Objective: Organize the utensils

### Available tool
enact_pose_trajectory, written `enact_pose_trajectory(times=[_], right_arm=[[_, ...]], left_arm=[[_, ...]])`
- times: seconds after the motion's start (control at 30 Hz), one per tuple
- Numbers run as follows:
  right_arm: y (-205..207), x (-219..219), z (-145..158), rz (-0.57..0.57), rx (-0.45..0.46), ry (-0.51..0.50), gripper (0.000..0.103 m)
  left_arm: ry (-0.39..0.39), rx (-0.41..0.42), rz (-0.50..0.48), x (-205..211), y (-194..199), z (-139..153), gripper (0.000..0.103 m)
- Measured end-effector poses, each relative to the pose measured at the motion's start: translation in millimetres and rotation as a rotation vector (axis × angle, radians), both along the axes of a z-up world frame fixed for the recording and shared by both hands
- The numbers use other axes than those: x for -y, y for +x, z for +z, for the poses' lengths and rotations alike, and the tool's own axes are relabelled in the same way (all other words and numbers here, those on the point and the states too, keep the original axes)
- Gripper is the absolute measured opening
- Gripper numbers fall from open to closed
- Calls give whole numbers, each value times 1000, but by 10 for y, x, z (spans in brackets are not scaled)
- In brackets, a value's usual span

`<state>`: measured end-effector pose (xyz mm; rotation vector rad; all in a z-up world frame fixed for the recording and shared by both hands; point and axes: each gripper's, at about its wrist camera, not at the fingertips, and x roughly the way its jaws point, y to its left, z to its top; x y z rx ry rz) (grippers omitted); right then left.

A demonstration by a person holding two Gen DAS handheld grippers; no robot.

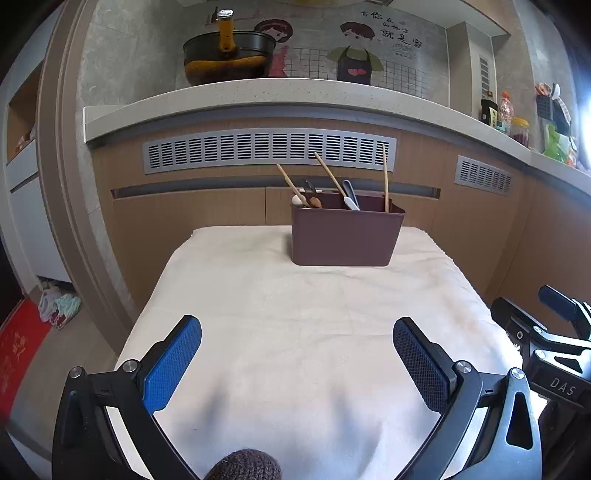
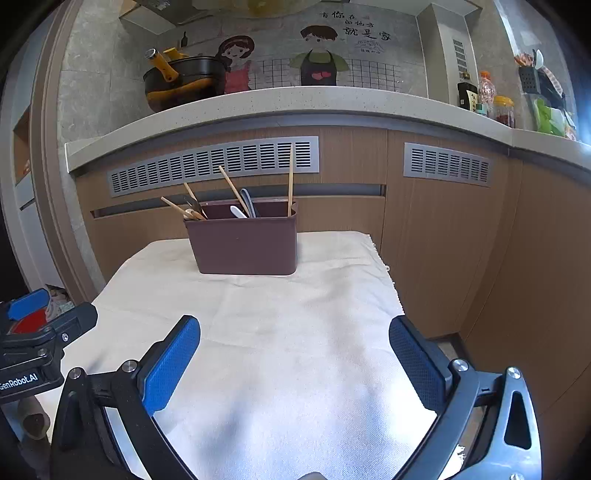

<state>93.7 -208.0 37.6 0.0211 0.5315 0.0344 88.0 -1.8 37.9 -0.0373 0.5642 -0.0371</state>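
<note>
On the body of my right tongs (image 1: 554,314) I read "DAS". On my left tongs (image 2: 29,321) stands "GenRobot.AI", its first letter cut off. The wall sticker (image 2: 354,29) carries Chinese characters I cannot read surely.

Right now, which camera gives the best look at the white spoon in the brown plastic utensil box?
The left wrist view: the white spoon stands clear above the rim of the brown plastic utensil box, near its middle. In the right wrist view the spoon sits lower, partly behind a wooden chopstick, so less shows.
</note>
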Motion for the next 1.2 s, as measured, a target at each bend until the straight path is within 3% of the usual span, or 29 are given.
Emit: enact_pose_trajectory(times=[1.2], right_arm=[[-24,41,3,3,3,-11,102]], left_arm=[[16,-19,-13,39,-9,-39,103]])
